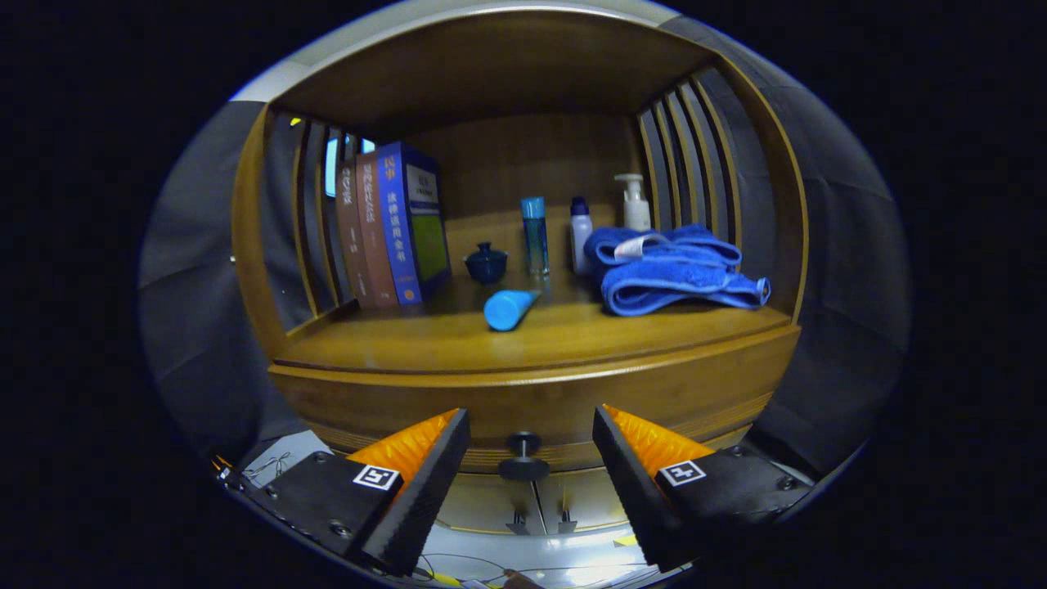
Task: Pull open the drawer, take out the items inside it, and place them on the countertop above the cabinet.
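The wooden cabinet's drawer front (409,401) lies just ahead of my fingers and looks closed. Its dark round knob (523,458) sits between the two fingers, with a gap on each side. My gripper (530,415) is open and holds nothing. Above the drawer is the countertop (425,339). On it a blue tube (509,309) lies on its side near the front edge. What is inside the drawer is hidden.
Three upright books (393,225) stand at the countertop's left. A small dark blue lidded cup (486,263), a tall blue bottle (535,234), a white bottle (580,235) and a pump bottle (634,202) stand behind. A folded blue towel (675,270) lies at the right. Slatted side walls enclose the shelf.
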The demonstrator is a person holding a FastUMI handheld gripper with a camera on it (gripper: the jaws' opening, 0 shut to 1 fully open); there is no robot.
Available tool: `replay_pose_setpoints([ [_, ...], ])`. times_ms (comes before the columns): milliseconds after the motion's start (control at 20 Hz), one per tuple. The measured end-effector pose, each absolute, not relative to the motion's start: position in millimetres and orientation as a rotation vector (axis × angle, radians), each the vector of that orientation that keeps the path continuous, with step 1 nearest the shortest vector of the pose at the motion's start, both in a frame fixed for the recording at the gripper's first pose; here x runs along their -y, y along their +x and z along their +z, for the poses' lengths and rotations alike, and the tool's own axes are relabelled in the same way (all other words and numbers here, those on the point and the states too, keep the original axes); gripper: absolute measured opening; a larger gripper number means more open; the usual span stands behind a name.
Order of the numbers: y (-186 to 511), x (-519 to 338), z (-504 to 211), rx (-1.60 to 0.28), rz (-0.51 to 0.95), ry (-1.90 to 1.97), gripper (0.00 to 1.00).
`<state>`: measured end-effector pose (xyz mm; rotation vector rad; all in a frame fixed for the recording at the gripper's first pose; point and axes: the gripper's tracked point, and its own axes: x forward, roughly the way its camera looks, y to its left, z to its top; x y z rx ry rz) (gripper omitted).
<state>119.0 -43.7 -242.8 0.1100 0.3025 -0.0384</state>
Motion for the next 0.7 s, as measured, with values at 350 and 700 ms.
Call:
replay_pose_setpoints([
  [350,79.3,35.0,-106.2,-0.147,0.023,0.087,0.99],
  [700,25.3,29.4,3.6,-0.022,0.035,0.073,0.99],
])
